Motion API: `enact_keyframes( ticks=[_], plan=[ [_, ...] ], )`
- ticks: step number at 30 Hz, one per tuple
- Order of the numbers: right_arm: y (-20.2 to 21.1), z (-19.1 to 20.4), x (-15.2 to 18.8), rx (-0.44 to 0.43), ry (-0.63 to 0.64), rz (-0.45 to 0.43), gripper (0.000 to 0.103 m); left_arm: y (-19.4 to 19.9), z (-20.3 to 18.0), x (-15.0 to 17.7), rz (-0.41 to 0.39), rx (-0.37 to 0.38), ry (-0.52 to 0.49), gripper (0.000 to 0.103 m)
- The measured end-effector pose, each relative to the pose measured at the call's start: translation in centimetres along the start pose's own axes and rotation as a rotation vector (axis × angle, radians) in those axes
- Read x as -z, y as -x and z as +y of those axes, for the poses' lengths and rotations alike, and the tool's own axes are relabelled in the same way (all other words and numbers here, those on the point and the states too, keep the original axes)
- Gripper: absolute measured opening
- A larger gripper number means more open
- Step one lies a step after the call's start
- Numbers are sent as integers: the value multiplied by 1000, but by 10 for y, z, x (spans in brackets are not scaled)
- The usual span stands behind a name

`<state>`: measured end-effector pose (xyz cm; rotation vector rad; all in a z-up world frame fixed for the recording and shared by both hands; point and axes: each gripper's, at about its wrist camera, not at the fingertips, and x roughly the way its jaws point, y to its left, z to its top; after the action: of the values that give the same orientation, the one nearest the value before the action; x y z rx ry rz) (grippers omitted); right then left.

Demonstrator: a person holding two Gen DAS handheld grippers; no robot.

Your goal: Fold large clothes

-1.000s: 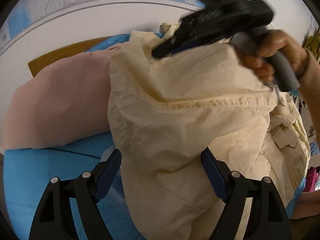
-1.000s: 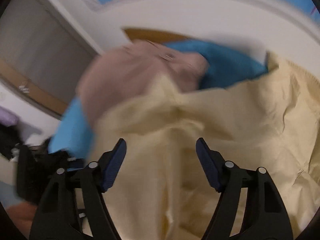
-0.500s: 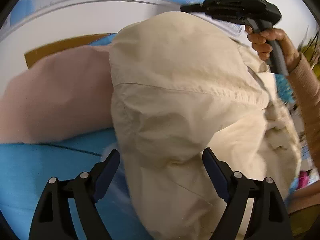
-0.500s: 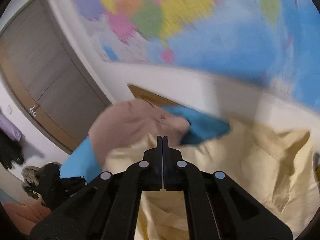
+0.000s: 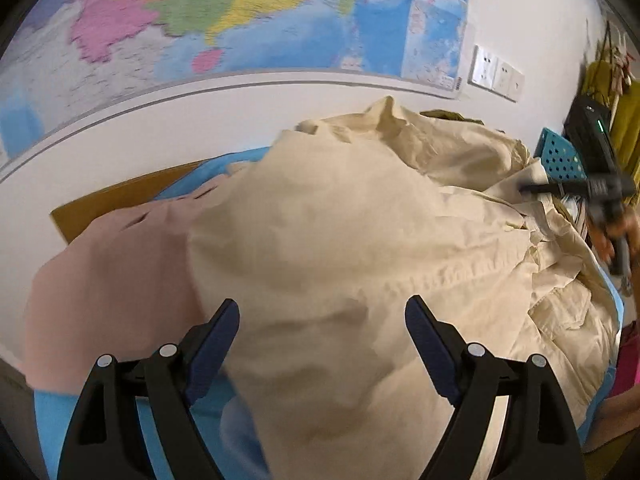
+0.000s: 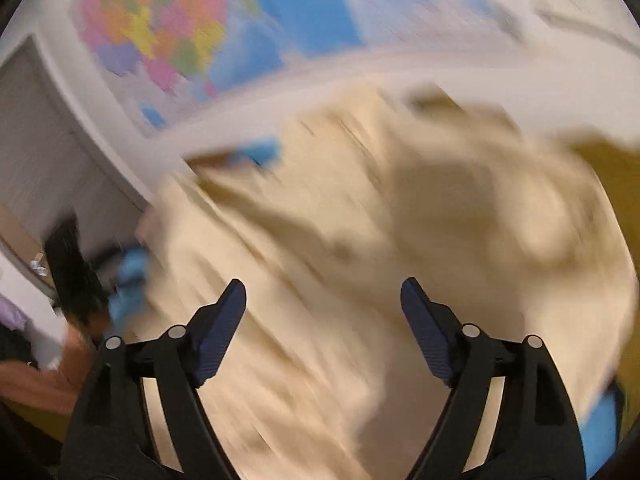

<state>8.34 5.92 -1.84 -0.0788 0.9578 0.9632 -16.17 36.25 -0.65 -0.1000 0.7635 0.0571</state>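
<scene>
A large cream jacket (image 5: pixel 360 248) lies heaped on the blue surface (image 5: pixel 52 424), partly over a pink garment (image 5: pixel 108 280). My left gripper (image 5: pixel 322 324) is open and empty, just above the near side of the jacket. My right gripper (image 6: pixel 322 304) is open and empty over the same jacket (image 6: pixel 400 240), which is blurred by motion in the right wrist view. The right gripper also shows in the left wrist view (image 5: pixel 532 189) at the far right, its fingertips at the jacket's edge.
A wall map (image 5: pixel 240 12) hangs behind the table. A brown board (image 5: pixel 116 200) lies at the table's back edge. A blue perforated basket (image 5: pixel 560 160) stands at the far right. A door (image 6: pixel 44 160) is at the left in the right wrist view.
The right gripper held the jacket up shut, then opened and let it drop. It moved down to the right side. The jacket settled into a heap. The left gripper stayed open.
</scene>
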Motion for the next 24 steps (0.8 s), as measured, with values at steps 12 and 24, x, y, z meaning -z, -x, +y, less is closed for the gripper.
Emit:
enact_keyframes(
  ticks=[12,24],
  plan=[
    [29,-35,71,-14,-143,-48,88,-54,-25,-9,94,-7,7,83],
    [85,-23,31,44,-50,-301,11,-39,-25,-43,49,28,41,84]
  ],
)
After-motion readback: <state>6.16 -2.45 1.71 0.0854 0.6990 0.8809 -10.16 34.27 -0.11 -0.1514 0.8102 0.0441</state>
